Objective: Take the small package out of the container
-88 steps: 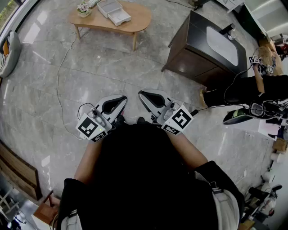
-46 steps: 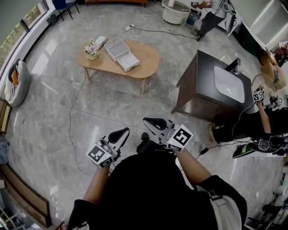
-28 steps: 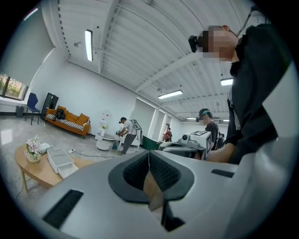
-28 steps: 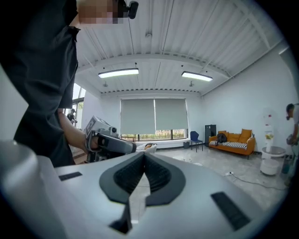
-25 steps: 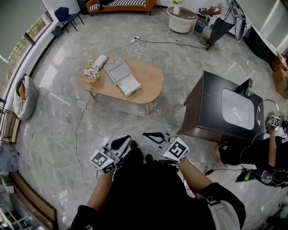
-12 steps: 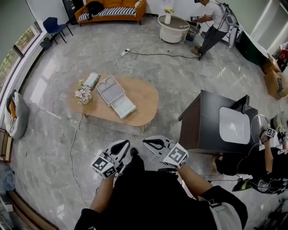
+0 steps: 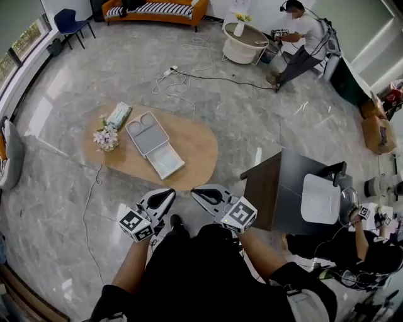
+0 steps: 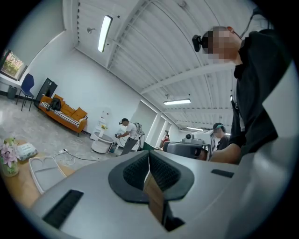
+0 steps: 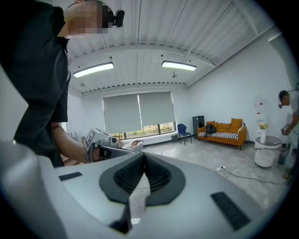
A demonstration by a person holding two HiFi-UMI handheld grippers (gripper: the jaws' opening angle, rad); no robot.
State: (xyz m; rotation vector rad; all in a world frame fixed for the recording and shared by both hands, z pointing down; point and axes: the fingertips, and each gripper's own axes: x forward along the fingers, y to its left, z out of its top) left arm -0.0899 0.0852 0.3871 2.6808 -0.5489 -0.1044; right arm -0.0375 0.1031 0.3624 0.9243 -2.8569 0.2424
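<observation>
An open grey container (image 7: 154,143) lies on the oval wooden table (image 7: 195,148), its two halves spread flat. The nearer half (image 7: 165,161) holds something pale; I cannot tell whether that is the small package. My left gripper (image 7: 165,199) and right gripper (image 7: 200,194) hover side by side just short of the table's near edge. Both are shut with nothing between the jaws. The left gripper view shows its closed pads (image 8: 148,161), with the container (image 8: 44,170) low at the left. In the right gripper view the pads (image 9: 142,163) meet, and the left gripper (image 9: 100,142) shows beyond them.
Flowers (image 7: 106,135) and a pale tissue pack (image 7: 118,115) stand left of the container. A dark cabinet with a white basin (image 7: 296,201) is close on the right. A cable (image 7: 182,75), a round white table (image 7: 245,41), a person (image 7: 302,47) and an orange sofa (image 7: 157,9) lie beyond.
The wooden table and container have come much nearer to both grippers as I walked toward them. The grippers stay shut and side by side in front of me.
</observation>
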